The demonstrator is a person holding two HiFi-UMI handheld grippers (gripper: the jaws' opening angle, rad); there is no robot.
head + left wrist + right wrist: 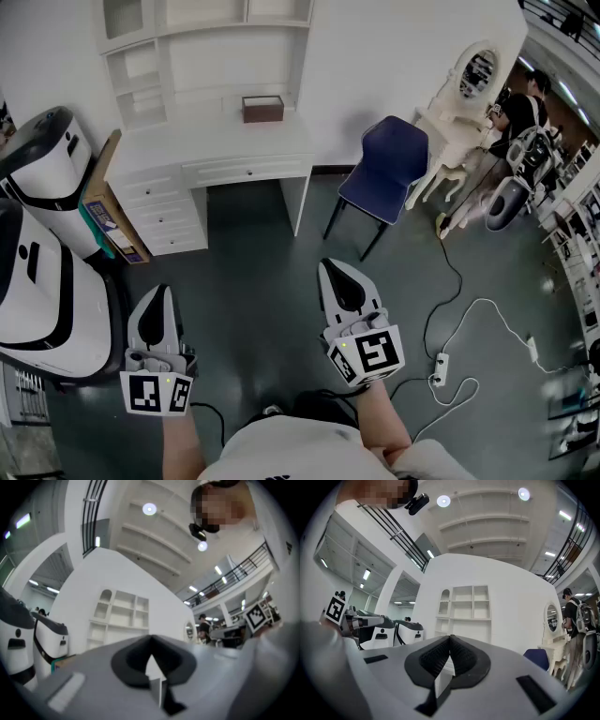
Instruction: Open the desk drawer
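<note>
on my feed both tools are pale grey, teardrop-shaped shells with a black inset on top: the left gripper [160, 292] at lower left of the head view, the right gripper [329, 267] near the centre. each ends in a white block with black square markers, the left cube [157, 393] and the right cube [367, 353]. up close, the right one's pads [433, 658] are dark and ribbed. the person wears a white top [281, 452] at the bottom edge.

Open floor [253, 272] toward desk [216, 141], blue chair [384, 159] right (cables [469, 309] nearby), white machines [37, 291] left
</note>
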